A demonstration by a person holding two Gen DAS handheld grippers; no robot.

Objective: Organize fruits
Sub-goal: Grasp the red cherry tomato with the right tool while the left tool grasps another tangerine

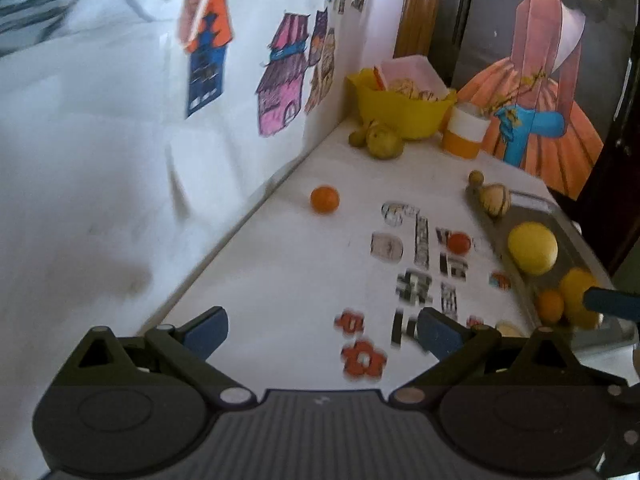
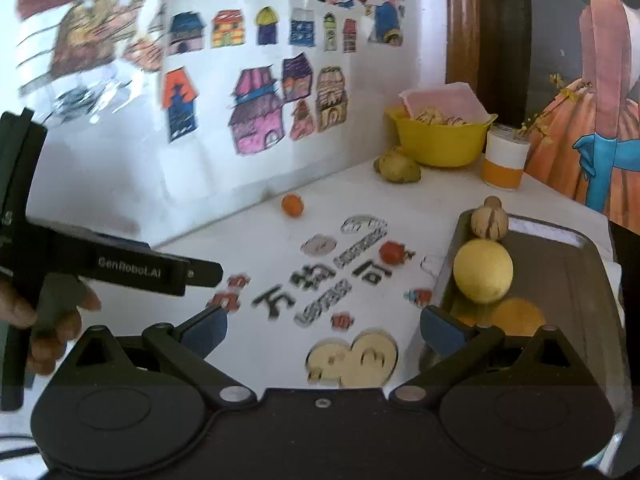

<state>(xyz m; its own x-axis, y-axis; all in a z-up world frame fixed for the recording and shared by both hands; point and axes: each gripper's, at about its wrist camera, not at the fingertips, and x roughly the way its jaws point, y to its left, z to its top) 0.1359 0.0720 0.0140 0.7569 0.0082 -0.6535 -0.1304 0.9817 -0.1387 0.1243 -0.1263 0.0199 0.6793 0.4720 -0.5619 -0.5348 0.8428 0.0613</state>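
Both grippers, left [image 1: 322, 334] and right [image 2: 322, 332], gape wide, empty; 1 orange [image 1: 325, 199] beside wall

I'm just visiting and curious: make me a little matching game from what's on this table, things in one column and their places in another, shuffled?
Things:
1. big yellow fruit
2. small orange fruit
3. red fruit
4. yellow bowl

Places:
A. on the printed characters
B. far corner, by the orange-and-white cup
C. on the dark tray
D. alone near the wall

Pairs: 1-C, 2-D, 3-A, 4-B
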